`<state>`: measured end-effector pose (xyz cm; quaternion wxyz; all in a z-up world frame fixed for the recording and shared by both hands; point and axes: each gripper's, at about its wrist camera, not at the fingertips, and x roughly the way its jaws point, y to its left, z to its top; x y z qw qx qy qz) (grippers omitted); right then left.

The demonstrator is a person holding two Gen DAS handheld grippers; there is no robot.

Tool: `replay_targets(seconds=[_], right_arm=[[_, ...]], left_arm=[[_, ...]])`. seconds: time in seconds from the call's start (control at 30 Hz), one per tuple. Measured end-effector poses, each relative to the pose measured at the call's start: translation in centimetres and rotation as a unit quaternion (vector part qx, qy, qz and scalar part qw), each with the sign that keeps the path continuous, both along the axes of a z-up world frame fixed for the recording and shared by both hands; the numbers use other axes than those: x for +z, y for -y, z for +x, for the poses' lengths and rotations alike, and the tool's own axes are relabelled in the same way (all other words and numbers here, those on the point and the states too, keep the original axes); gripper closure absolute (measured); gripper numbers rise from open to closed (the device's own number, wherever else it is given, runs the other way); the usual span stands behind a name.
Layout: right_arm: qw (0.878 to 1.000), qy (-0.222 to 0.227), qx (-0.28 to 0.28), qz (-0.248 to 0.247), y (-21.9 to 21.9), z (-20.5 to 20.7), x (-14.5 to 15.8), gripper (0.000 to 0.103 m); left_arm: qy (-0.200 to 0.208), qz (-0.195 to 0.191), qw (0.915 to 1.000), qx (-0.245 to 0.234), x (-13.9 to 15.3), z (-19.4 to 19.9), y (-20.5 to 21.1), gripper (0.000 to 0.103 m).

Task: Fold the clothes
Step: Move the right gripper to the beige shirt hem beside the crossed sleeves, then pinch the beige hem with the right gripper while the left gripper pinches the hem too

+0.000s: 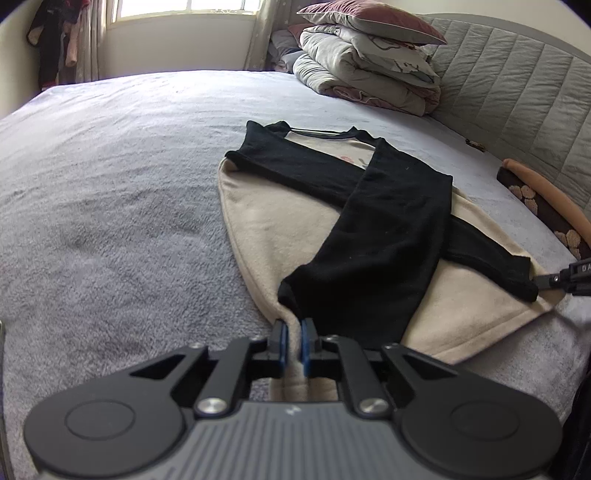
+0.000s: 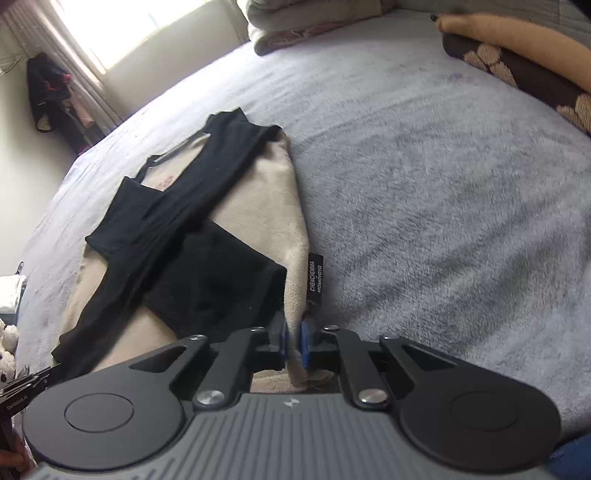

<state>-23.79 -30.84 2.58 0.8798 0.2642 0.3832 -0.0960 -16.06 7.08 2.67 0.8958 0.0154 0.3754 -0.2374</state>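
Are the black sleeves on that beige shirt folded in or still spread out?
Folded in. Both black sleeves lie crossed over the beige shirt body, while the left gripper and right gripper pinch its bottom hem.

grey bedspread (image 1: 110, 184), stacked quilts (image 1: 362, 70), window (image 1: 184, 7)

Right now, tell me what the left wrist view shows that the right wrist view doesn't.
Left wrist only: the headboard, the pillow topping the bedding pile, and the shirt's neckline.

Right wrist only: the black label on the shirt's side edge, and white things at the bedside.

Both: the shirt with crossed black sleeves on the bed; the left gripper and right gripper each shut on its hem.
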Motion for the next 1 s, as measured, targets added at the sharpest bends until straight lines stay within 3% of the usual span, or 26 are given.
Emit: replay_targets(seconds=[0.27,0.4,0.67,0.77,0.83,0.9,1.0], right_arm=[[1.000,0.003,0.006,-0.005,0.0,-0.6,0.9,0.096],[1.000,-0.001,0.006,-0.002,0.3,-0.7,0.9,0.096],[1.000,-0.012,0.002,0.004,0.9,-0.8,0.9,0.092],[1.000,-0.014,-0.004,0.000,0.9,-0.7,0.9,0.084],[1.000,-0.011,-0.007,0.006,1.1,-0.8,1.0,0.061],[1.000,-0.006,-0.011,0.012,1.2,-0.8,1.0,0.058],[1.000,-0.007,-0.008,0.027,1.2,-0.4,0.6,0.058]], left_arm=[[0.009,-0.010,0.9999,0.008,1.6,-0.8,-1.0,0.096],[0.021,0.032,0.9993,-0.003,1.1,-0.7,0.3,0.096],[0.019,0.048,0.9986,0.002,0.3,-0.7,0.6,0.094],[0.015,0.039,0.9991,0.009,0.2,-0.4,0.2,0.089],[0.015,0.032,0.9993,0.012,0.1,-0.4,0.0,0.085],[0.015,0.031,0.9993,0.017,0.1,-0.4,-0.2,0.068],[0.013,0.026,0.9993,0.022,0.1,-0.3,-0.4,0.053]])
